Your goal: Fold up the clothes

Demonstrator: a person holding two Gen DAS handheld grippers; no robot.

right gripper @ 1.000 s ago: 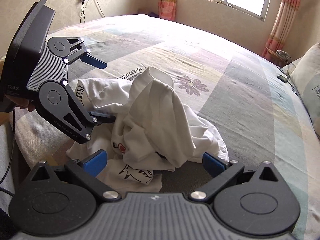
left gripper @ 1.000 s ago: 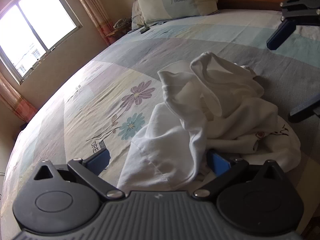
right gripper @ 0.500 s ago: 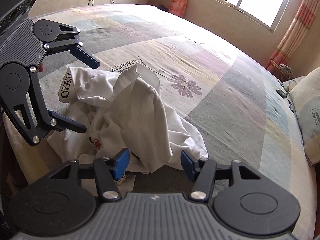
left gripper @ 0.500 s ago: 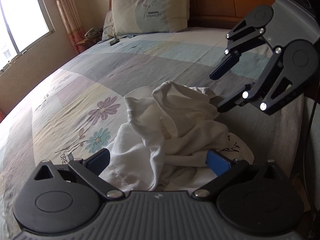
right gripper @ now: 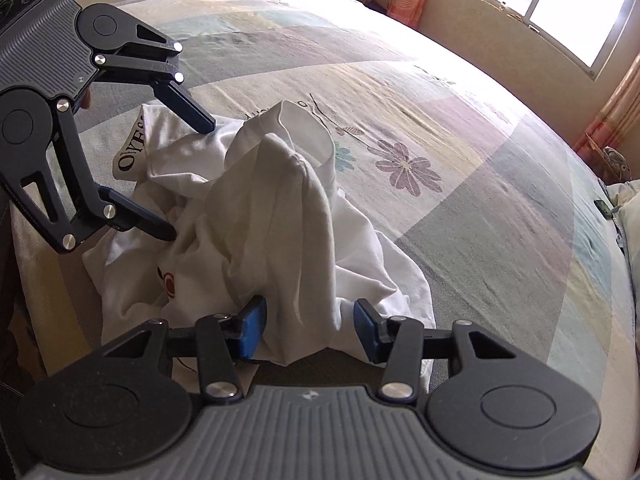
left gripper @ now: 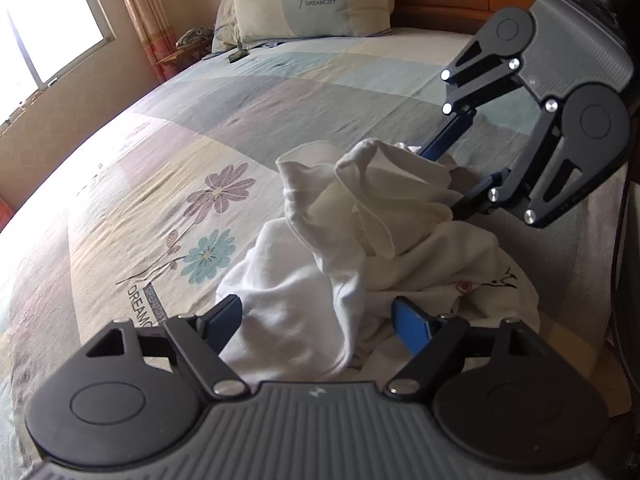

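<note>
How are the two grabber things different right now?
The left gripper has its jaws spread wide around the near edge of the white shirt; the right gripper has its jaws closer together, with a fold of cloth between them, not yet pinched. The left one's fingers reach the printed side; the right one sits at the plain side. Both are black with blue pads.

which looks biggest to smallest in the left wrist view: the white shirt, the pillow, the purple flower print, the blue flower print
1. white shirt, close to the camera
2. pillow, far off, so likely larger than it looks
3. purple flower print and blue flower print look about alike
</note>
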